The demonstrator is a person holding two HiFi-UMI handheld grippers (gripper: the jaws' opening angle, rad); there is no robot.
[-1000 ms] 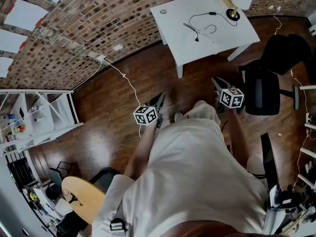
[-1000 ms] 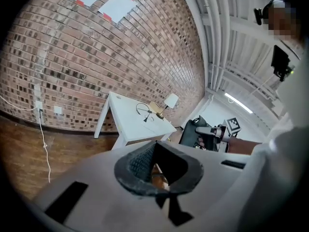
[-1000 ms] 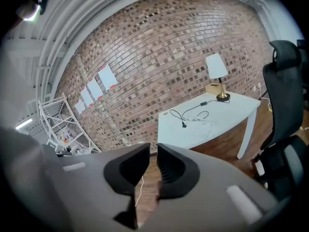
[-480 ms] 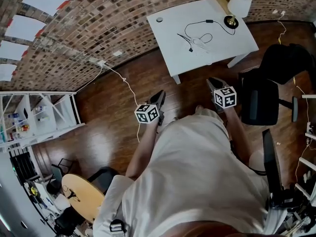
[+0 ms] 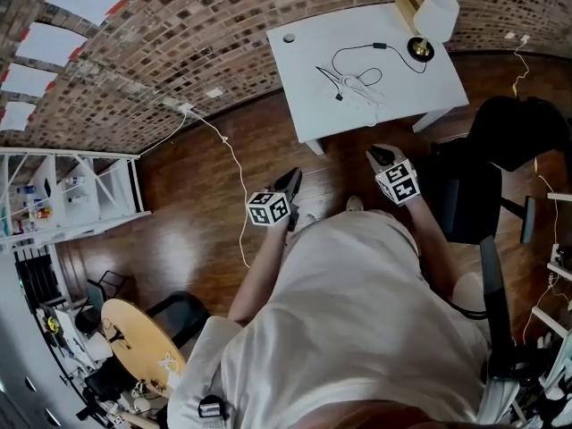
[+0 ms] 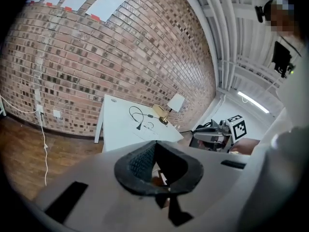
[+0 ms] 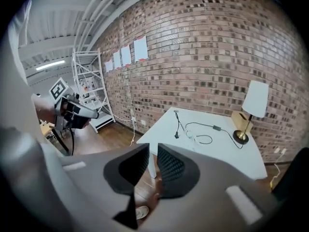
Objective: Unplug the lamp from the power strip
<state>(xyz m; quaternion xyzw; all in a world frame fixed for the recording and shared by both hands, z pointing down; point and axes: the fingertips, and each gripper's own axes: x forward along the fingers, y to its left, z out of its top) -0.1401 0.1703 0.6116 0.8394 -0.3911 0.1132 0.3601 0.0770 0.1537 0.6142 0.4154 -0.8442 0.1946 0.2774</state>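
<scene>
A white-shaded lamp with a brass base stands at the far right corner of the white table. Its black cord loops across the top to a plug end beside a thin white lead; no power strip is clear. My left gripper hangs shut and empty over the wooden floor, short of the table. My right gripper is near the table's front edge, its jaws a narrow gap apart with nothing between; they have just been opening slightly. The gripper views show the lamp ahead of both grippers.
A black office chair stands right of me, close to my right arm. A white cable runs from a wall outlet across the floor past the left gripper. White shelving stands left, and a round wooden table lower left.
Both grippers have moved forward toward the table. The right gripper has rolled, so its marker cube now sits at a tilt.
</scene>
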